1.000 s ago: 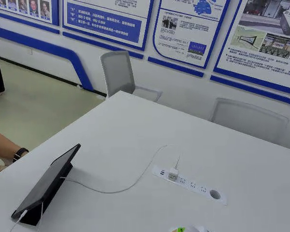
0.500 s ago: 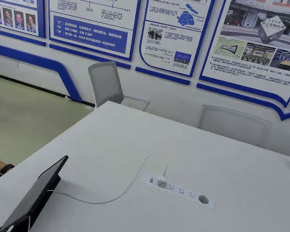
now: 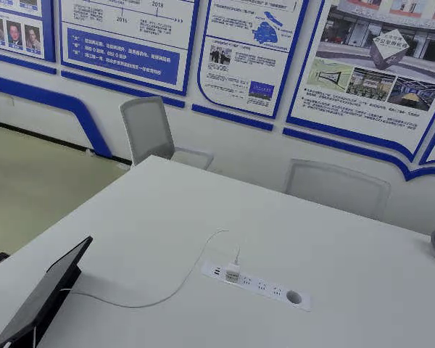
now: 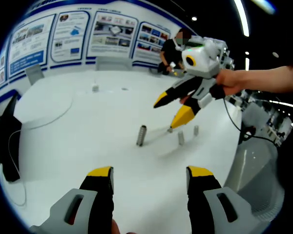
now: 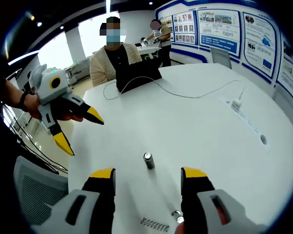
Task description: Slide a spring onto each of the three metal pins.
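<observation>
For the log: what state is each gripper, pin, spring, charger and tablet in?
left gripper: open, empty
right gripper: open, empty
first pin: upright, spring seemingly on it
second pin: upright, bare
third pin: upright, bare
loose spring: lying flat, on no pin
charger: plugged into power strip
tablet: propped up, screen dark

I see the power strip (image 3: 255, 285) lying mid-table (image 3: 167, 210), the tablet (image 3: 40, 297) at the near left and two chairs (image 3: 148, 130) behind the far edge, under the posters (image 3: 246, 51). In the left gripper view, three pins (image 4: 181, 138) stand in a row ahead of the left gripper (image 4: 149, 175), with the right gripper (image 4: 165, 116) just above them. In the right gripper view a loose spring (image 5: 155, 224) lies between the jaws.
</observation>
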A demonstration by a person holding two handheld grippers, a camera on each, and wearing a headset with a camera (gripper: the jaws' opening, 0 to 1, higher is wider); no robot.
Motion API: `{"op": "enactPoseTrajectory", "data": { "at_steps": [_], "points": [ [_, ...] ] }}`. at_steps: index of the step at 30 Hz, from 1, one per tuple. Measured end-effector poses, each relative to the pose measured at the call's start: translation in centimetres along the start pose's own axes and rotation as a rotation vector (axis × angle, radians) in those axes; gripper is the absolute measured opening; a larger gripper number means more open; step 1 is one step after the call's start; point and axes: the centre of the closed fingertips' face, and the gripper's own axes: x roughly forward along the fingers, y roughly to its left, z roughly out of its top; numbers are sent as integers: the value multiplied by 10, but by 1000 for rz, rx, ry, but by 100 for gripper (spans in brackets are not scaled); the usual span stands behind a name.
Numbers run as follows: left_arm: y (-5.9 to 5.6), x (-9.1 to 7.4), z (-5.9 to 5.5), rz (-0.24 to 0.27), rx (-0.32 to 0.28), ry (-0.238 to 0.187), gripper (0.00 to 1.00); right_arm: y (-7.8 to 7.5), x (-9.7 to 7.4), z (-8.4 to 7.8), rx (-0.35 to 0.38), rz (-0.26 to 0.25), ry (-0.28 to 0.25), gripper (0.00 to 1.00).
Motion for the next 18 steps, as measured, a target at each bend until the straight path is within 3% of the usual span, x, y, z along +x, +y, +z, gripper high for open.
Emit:
{"op": "enactPoseTrajectory", "data": {
  "at_steps": [18],
  "points": [
    [-5, 3, 5, -8, -2, -7, 62, 9, -22, -22, 91, -46, -52, 62]
  ]
}}
